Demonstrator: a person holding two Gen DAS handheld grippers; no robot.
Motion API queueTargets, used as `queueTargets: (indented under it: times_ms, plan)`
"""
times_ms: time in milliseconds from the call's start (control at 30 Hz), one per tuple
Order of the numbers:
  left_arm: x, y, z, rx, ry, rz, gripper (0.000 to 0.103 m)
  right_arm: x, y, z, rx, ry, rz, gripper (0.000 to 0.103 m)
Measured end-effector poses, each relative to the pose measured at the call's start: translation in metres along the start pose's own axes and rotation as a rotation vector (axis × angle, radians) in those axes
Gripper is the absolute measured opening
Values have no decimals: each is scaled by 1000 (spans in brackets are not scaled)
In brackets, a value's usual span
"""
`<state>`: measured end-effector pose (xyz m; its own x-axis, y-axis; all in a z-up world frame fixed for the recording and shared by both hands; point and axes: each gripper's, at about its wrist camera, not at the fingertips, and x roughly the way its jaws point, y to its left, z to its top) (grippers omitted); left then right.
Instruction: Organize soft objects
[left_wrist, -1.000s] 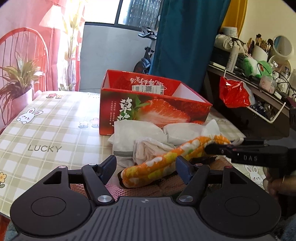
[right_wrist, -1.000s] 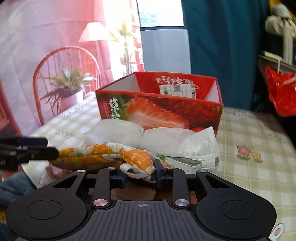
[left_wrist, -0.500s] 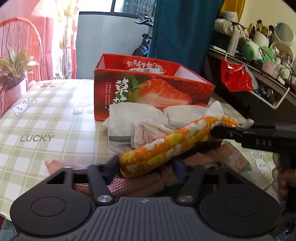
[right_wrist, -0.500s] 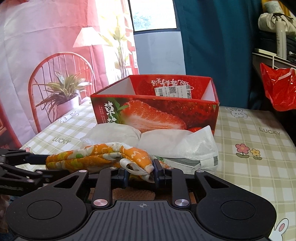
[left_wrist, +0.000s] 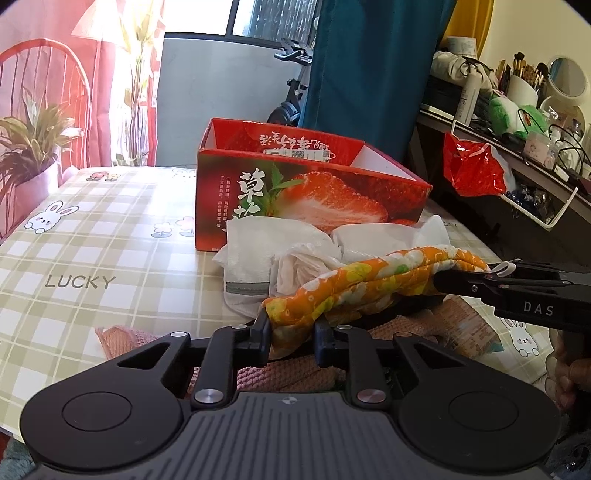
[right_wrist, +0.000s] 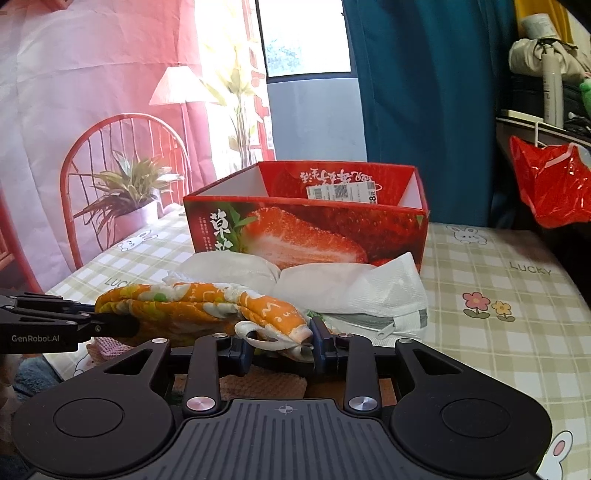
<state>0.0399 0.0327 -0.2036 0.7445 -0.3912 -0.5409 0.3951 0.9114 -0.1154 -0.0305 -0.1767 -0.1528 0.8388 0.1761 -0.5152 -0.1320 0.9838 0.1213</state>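
An orange flowered quilted cloth (left_wrist: 369, 280) hangs stretched between my two grippers, just above the table. My left gripper (left_wrist: 291, 330) has its jaws closing on the cloth's bunched left end, which sits pinched between them. My right gripper (right_wrist: 280, 343) grips the other end (right_wrist: 273, 317), where a white loop hangs; its jaws are opening slightly, with the cloth still between them. Each gripper also shows side-on in the other view: the right gripper (left_wrist: 465, 280) and the left gripper (right_wrist: 122, 325). Two white mesh bags (left_wrist: 273, 240) lie behind the cloth. A pink knitted cloth (left_wrist: 280, 373) lies under it.
An open red strawberry box (left_wrist: 314, 192) stands behind the white bags on the checked tablecloth (left_wrist: 92, 240). A potted plant (left_wrist: 29, 147) and a red chair stand at the table's left edge. A cluttered shelf with a red plastic bag (left_wrist: 472, 170) runs along the right.
The left jaws have come together onto the near end of the orange cloth. The right jaws stand a little wider, and the cloth has stayed between them.
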Motion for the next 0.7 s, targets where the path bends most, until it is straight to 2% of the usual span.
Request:
queueTargets:
  times_ms: [400,467,567,700]
  plan:
    - [1,3,0,-15,1,2,23,0,0,0,-8,2,4,30]
    - [-1,2,0,-14,-6,10,23,-1,1,0,-11,1,10,26]
    - [-7,-2,5,17,-36,26,22,-4,3,5,-28,-9,37,16]
    - [-19,-6,25,50,-82,11,21,-10,0,24,-39,-48,63,12]
